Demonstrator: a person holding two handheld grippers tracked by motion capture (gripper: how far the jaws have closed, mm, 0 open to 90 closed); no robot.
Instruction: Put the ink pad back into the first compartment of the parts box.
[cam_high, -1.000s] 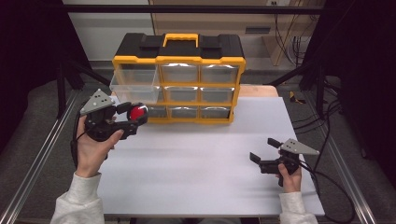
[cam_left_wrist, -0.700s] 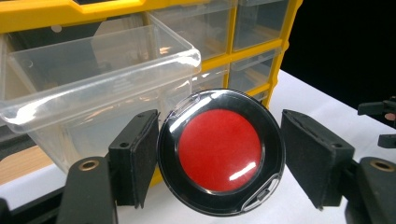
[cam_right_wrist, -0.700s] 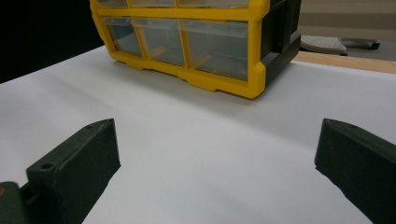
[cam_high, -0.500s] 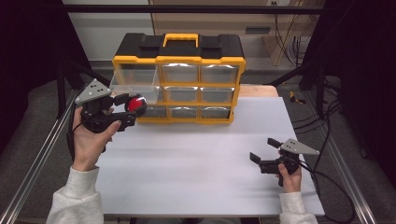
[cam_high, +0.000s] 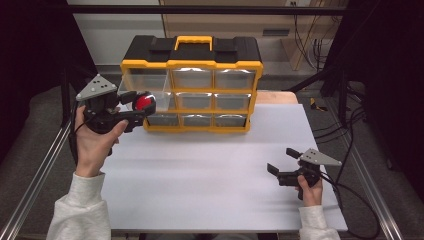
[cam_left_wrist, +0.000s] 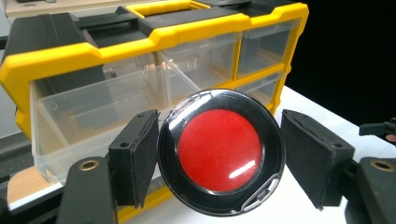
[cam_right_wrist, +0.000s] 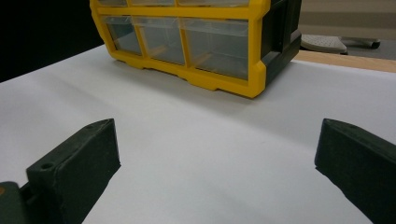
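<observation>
**Red disc held at the open drawer**

Nearest the person, the right gripper (cam_high: 283, 166) rests low over the white table (cam_high: 210, 190), its jaws spread wide with nothing between them. Farther up on the left side, the left gripper (cam_high: 142, 107) is clamped on a round red disc with a black rim (cam_left_wrist: 221, 151), one pad on each side of its edge. The disc sits in the air just in front of a clear drawer (cam_left_wrist: 100, 109) pulled out from the left column of the yellow and black organizer (cam_high: 192, 82), which stands at the far edge of the table.
</observation>
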